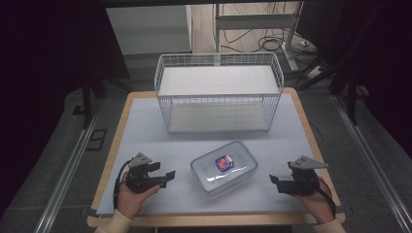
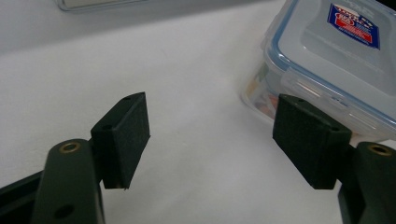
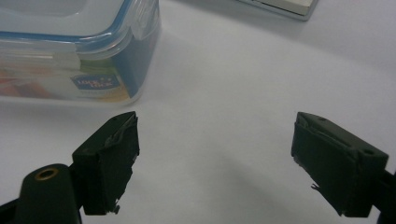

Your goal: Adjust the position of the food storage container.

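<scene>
A clear plastic food box with a blue-rimmed snap lid and a red-and-blue label [image 1: 224, 167] is seen lying flat on the pale blue-white worktop [image 1: 145, 131], between the two grippers and turned a little askew to the worktop's edges. Behind it, well apart, a white wire basket with a white board floor [image 1: 218, 92] stands at the far half of the worktop.

The left gripper [image 1: 167, 175] is held low at the box's left side, its fingers [image 2: 123, 135] spread apart with nothing between them; in the left gripper view one corner of the box lies just beyond the right-hand finger, near but not touched. The right gripper [image 1: 273, 182] is kept at the box's right, a little farther off, with its fingers [image 3: 109, 158] likewise parted and empty; in the right gripper view the box's side wall and lid latch are seen ahead and to the left.

The step in hand is judged to be the approach: the box is flanked but not yet grasped. For the next move, the grippers would probably need to be brought in from both sides until the fingers bracket the box's walls or rim, squared to its skewed sides, and then closed evenly so that the smooth plastic is not pushed aside or tipped. A lift toward the basket is a likely aim, though that cannot be told for certain.
</scene>
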The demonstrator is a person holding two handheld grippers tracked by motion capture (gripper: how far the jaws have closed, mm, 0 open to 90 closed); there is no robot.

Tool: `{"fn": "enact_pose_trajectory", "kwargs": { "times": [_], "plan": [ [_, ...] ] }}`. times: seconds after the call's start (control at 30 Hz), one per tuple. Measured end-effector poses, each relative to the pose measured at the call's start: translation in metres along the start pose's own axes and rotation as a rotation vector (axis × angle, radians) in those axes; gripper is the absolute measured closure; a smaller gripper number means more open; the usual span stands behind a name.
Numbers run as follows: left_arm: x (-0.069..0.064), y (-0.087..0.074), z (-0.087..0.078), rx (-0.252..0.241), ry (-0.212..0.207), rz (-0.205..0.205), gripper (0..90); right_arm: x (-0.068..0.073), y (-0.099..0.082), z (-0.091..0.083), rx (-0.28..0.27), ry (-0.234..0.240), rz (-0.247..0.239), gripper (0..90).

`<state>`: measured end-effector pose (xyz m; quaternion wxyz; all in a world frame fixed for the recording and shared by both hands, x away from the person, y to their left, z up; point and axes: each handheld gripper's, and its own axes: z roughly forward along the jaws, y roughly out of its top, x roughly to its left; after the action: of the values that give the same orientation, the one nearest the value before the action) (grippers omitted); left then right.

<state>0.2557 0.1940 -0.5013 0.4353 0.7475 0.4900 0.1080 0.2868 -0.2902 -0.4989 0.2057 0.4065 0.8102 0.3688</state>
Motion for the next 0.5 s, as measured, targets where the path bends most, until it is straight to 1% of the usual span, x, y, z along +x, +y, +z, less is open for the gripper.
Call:
{"fn": "enact_pose_trajectory", "kwargs": {
  "times": [0.1, 0.17, 0.27, 0.3, 0.4, 0.43, 0.5],
  "plan": [
    [-0.005, 0.003, -0.006, 0.001, -0.008, 0.009, 27.4, 0.000, -0.001, 0.004, 0.016, 0.003, -0.007, 15.1],
    [-0.010, 0.006, -0.009, 0.009, -0.028, 0.022, 28.8, 0.001, 0.000, 0.006, 0.023, 0.008, -0.010, 15.1],
    [-0.023, 0.012, -0.011, 0.013, -0.046, 0.059, 29.7, 0.002, 0.001, 0.006, 0.019, 0.015, -0.003, 15.1],
    [-0.029, 0.014, -0.011, 0.019, -0.060, 0.075, 31.4, 0.002, 0.001, 0.006, 0.018, 0.017, -0.001, 15.1],
    [-0.041, 0.017, -0.008, 0.038, -0.088, 0.108, 38.6, 0.003, 0.001, 0.005, 0.014, 0.018, 0.004, 15.1],
    [-0.046, 0.017, -0.008, 0.046, -0.100, 0.130, 41.8, 0.003, 0.001, 0.004, 0.014, 0.016, 0.006, 15.1],
    [-0.055, 0.018, -0.007, 0.065, -0.121, 0.173, 53.8, 0.003, 0.001, 0.004, 0.012, 0.016, 0.009, 15.1]
  ]
}}
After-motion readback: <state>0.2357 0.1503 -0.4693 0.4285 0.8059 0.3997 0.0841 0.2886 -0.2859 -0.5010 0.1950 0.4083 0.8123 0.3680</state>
